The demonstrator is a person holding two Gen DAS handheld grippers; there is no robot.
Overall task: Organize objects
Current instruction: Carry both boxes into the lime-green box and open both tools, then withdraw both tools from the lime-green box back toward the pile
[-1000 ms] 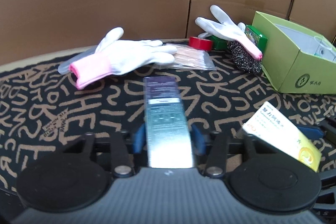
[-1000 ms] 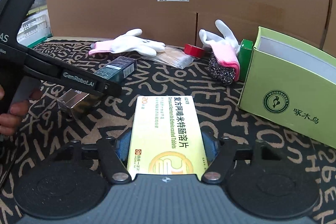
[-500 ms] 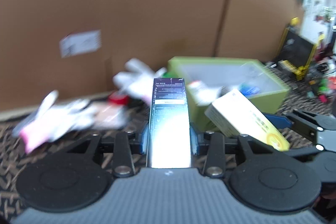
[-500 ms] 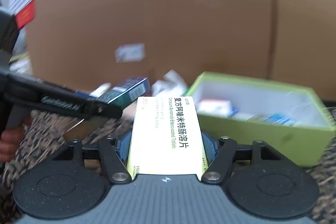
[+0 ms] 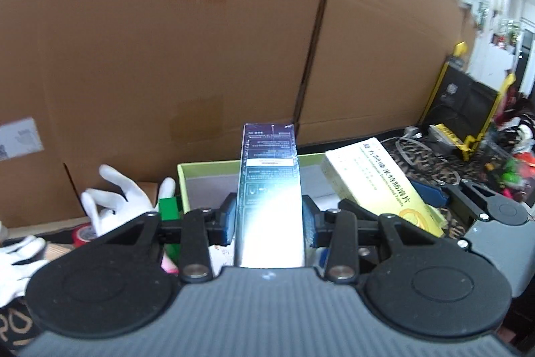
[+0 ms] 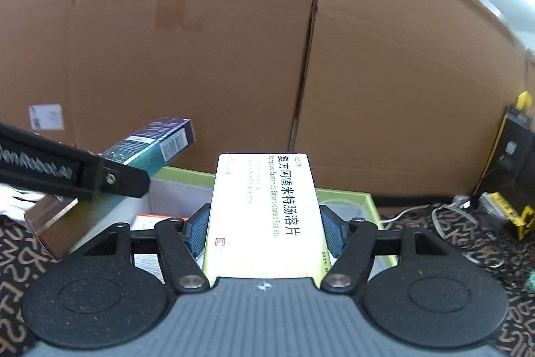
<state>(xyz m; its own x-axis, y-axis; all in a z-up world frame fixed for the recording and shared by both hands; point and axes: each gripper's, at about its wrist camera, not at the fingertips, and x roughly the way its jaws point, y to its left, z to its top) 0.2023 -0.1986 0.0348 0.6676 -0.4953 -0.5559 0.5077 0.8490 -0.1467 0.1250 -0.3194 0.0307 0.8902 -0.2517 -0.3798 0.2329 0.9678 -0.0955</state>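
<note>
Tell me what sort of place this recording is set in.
Probably a makeshift data-collection tabletop in a cluttered workroom, not a home: large cardboard sheets wall off the letter-patterned tablecloth, with loose cables and yellow-and-black equipment beyond.

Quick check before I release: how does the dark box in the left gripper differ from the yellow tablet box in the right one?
The dark blue-purple carton is narrow with small pale print; the pale yellow tablet carton is wider, with large black Chinese text. From the right wrist view, the dark carton angles upward left of the yellow one. Shared: each is clamped between blue jaws, left gripper and right gripper, above the open green box.
</note>
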